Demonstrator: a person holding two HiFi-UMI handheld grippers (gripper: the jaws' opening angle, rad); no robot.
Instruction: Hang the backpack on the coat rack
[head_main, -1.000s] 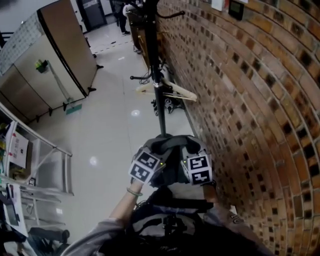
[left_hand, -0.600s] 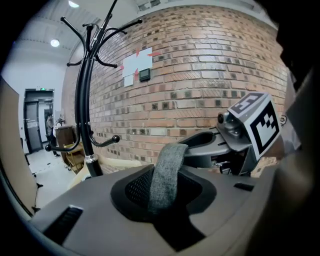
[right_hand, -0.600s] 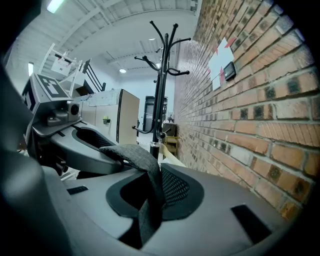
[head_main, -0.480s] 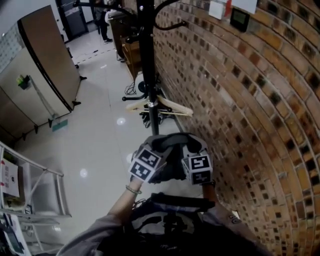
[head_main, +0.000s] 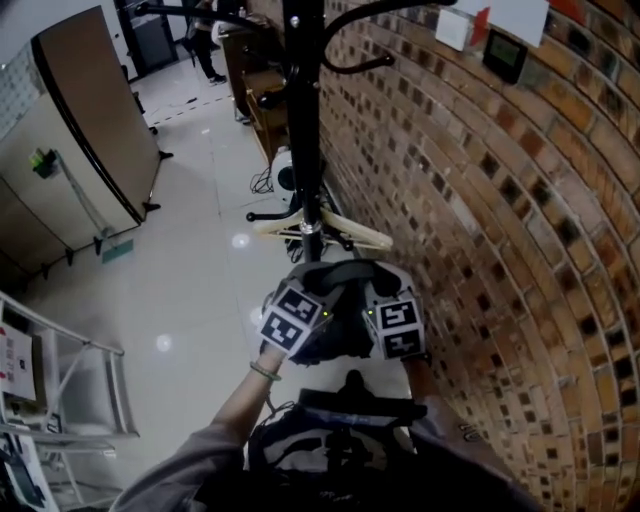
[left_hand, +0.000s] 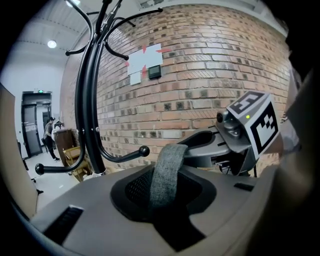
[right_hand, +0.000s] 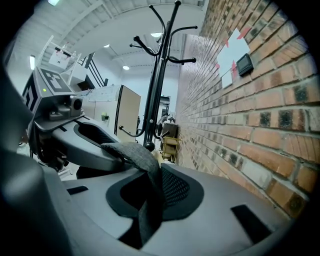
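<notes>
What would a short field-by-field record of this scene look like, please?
left gripper: shut on the backpack's grey handle strap
right gripper: shut on the same strap
backpack: held up below both grippers, not yet on a hook
coat rack: black, upright, directly ahead
brick wall: right of the rack
wooden hanger: low down by the rack's pole

Coat rack (head_main: 303, 120) top centre. Brick wall (head_main: 480, 220) right of it. Cabinet (head_main: 90, 130) upper left. Backpack strap (head_main: 340, 275) frame centre, below rack, between left hand-held gripper (head_main: 305, 300) and right hand-held gripper (head_main: 385, 300).
</notes>
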